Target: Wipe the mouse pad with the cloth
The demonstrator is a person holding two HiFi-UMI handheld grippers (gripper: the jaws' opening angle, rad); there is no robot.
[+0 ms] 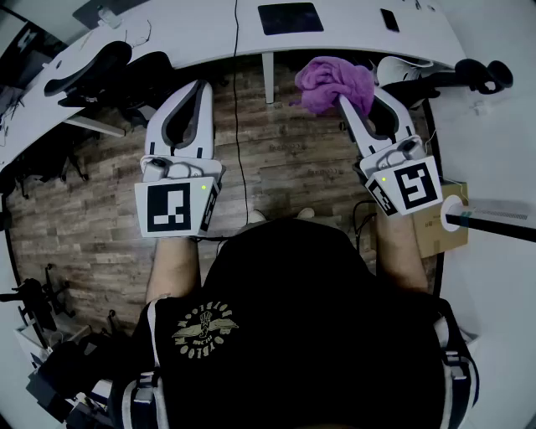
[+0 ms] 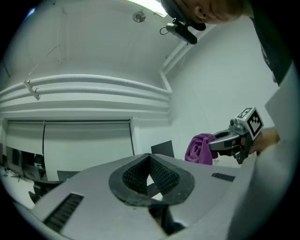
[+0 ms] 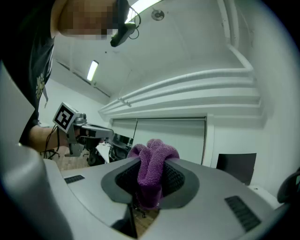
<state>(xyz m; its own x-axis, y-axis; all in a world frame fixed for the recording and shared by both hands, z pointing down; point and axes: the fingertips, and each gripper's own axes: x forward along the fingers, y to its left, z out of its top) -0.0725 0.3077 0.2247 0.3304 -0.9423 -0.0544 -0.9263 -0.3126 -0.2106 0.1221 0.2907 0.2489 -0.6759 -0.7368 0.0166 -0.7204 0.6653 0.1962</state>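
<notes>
— Where's the cloth (image 1: pixel 333 80)?
— Upper right of the head view. It is bunched and purple, pinched between the jaws of the right claw (image 3: pixel 150 176) above the wood floor (image 1: pixel 276 159).
— And the mouse pad (image 1: pixel 290 18)?
— Top centre, dark, on the bench (image 1: pixel 193 29), apart from the cloth.
— Left claw (image 2: pixel 150 161)?
— Jaws together, nothing in them.
— Containers?
— A cardboard box (image 1: pixel 429 233) at the right edge. I can't tell what's in it.

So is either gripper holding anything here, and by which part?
The right gripper is shut on the purple cloth, pinching a bunched fold; the rest bulges out past its jaws. The left gripper holds nothing.
</notes>
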